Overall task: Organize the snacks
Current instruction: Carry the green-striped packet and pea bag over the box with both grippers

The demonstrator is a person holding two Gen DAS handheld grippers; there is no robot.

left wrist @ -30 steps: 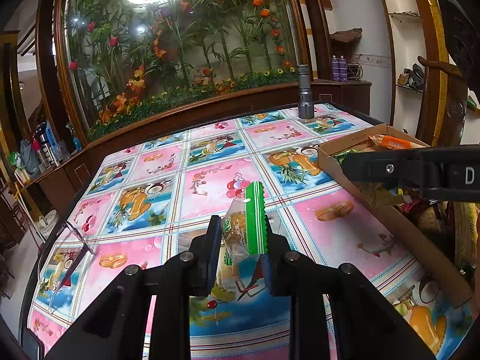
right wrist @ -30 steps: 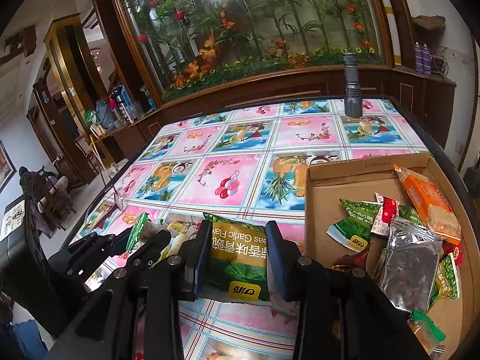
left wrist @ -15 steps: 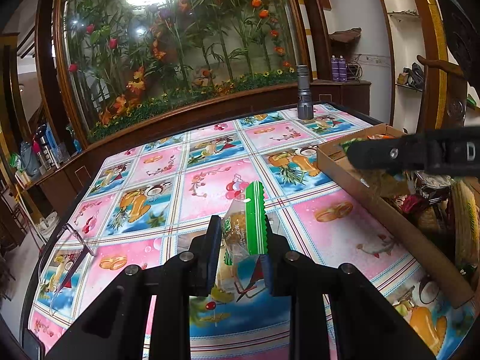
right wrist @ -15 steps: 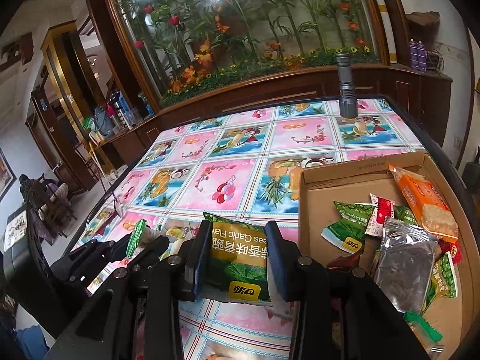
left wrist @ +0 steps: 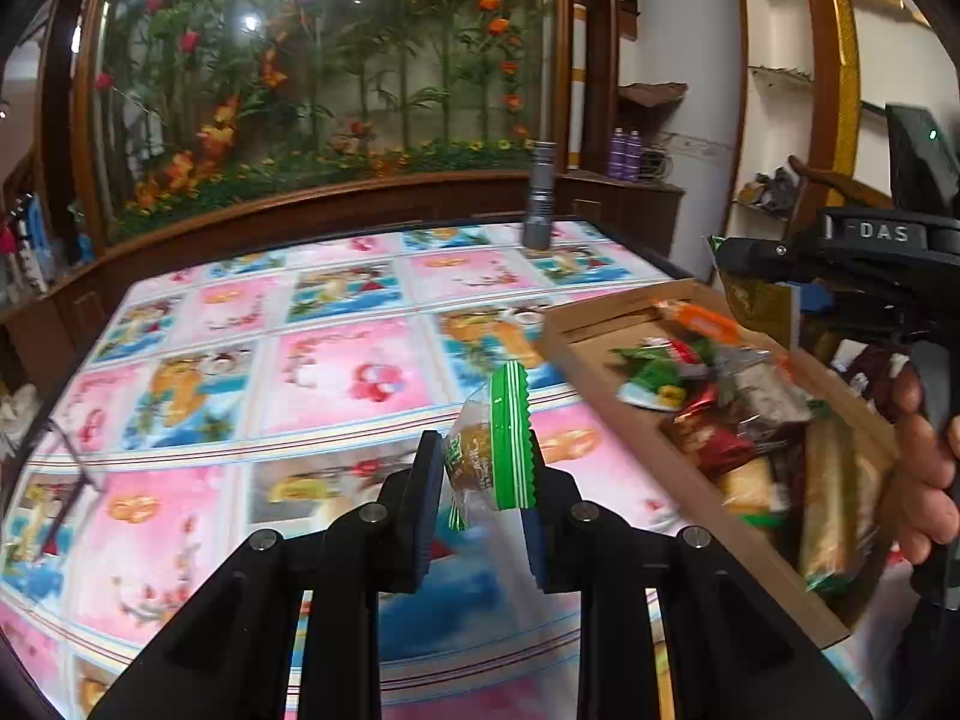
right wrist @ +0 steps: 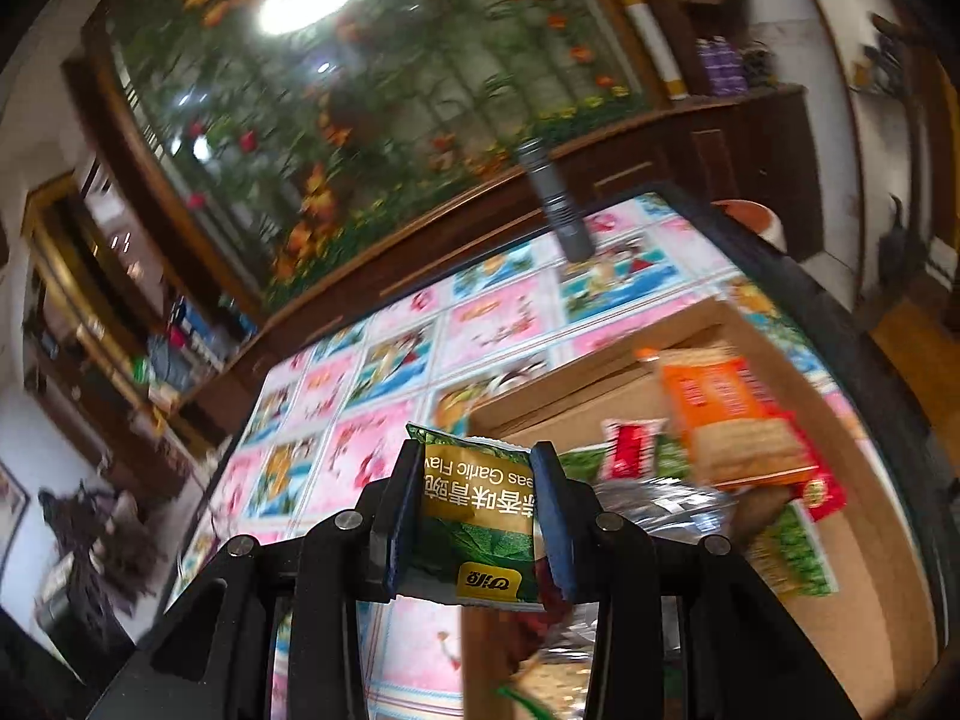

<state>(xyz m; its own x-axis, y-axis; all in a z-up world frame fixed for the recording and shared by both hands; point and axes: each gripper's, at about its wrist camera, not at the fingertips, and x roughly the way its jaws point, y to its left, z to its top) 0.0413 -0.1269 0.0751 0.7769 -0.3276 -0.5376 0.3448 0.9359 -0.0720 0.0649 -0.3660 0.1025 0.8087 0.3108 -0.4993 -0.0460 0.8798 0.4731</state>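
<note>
The left gripper (left wrist: 477,474) is closed on a small clear snack (left wrist: 480,456) with a green striped edge, held upright above the table (left wrist: 336,372), which is covered in a pink-and-blue picture cloth. To its right lies an open cardboard box (left wrist: 690,486) on the table, already heaped with packets: an orange pack (left wrist: 699,319) at the far end, green and red ones in the middle, a silvery one (left wrist: 765,381) beside them. The right gripper (right wrist: 477,501) is clamped on a green pea packet (right wrist: 477,516), its print upside down, held over the near left rim of the box (right wrist: 600,384). From the left wrist view the right gripper (left wrist: 756,264) hangs above the box's far right side, with the person's right hand (left wrist: 924,468) on its handle, hiding part of the box's far wall. A grey torch (left wrist: 539,195) stands upright at the far edge of the table, well apart from the box. Behind the table runs a dark wooden cabinet (left wrist: 360,198) under a large flower mural (left wrist: 336,78). Both views are blurred.
</note>
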